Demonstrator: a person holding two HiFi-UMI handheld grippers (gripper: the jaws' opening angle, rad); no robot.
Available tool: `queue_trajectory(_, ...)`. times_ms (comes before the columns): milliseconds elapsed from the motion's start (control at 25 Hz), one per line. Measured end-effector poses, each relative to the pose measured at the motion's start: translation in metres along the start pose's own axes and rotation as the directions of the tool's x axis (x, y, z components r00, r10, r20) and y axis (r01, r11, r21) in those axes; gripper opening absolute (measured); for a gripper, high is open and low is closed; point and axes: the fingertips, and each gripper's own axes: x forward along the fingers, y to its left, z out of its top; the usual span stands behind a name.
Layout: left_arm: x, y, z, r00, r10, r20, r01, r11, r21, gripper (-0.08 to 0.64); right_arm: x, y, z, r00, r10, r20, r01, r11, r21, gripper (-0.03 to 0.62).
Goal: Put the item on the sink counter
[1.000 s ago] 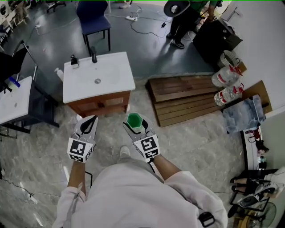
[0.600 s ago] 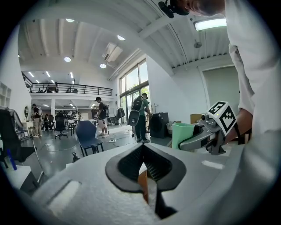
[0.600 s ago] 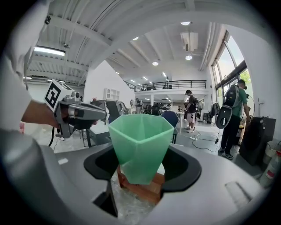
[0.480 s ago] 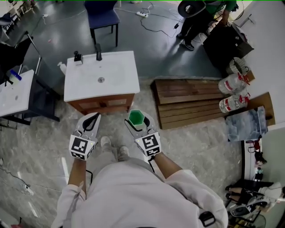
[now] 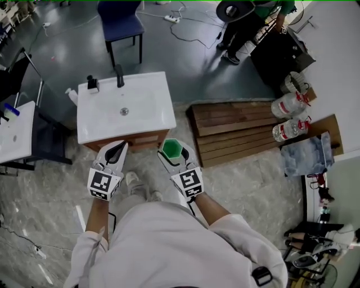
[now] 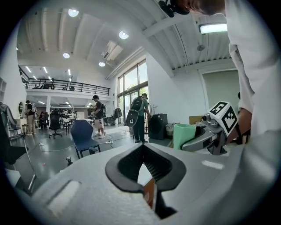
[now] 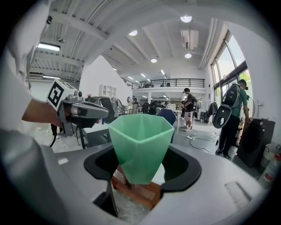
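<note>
The person is standing on the pale marbled floor (image 5: 50,185) in the lower half of the head view, facing the white sink counter (image 5: 149,98) at the upper left of centre. The right gripper (image 5: 174,153) is pinching a green cup (image 5: 170,148). In the right gripper view the two black-lined jaws are pressing against the faceted sides of the green cup (image 7: 140,145), which is sitting upright with its open mouth facing up.

In the head view the cup is hanging just below and to the right of the counter's lower right corner. It is close to the wooden cabinet (image 5: 132,140) under the basin and is not resting on the white top. The left gripper (image 5: 119,146) is hovering beside it, at the lower left edge of that cabinet. Its jaws are pressed together at the tips and are gripping nothing, as the left gripper view shows.

The green cup (image 6: 183,135) is also showing at the right of the left gripper view, and the left gripper (image 7: 83,110) is appearing at the left of the right gripper view.

A dark faucet (image 5: 119,75) is standing at the counter's far edge. A blue chair (image 5: 118,17) is at the top, stacked wooden planks (image 5: 236,126) are lying right of centre, and two water jugs (image 5: 287,104) are beyond them.
</note>
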Motion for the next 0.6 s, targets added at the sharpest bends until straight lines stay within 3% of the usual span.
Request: queue_trajectory(600,0.056,0.119,0.002,0.995,-0.097,0.017,0.097,0.995,-0.001,0.006,0.121,-0.019,0.046,0.997,-0.070,-0.019,0.070,0.998,-0.012,0.291)
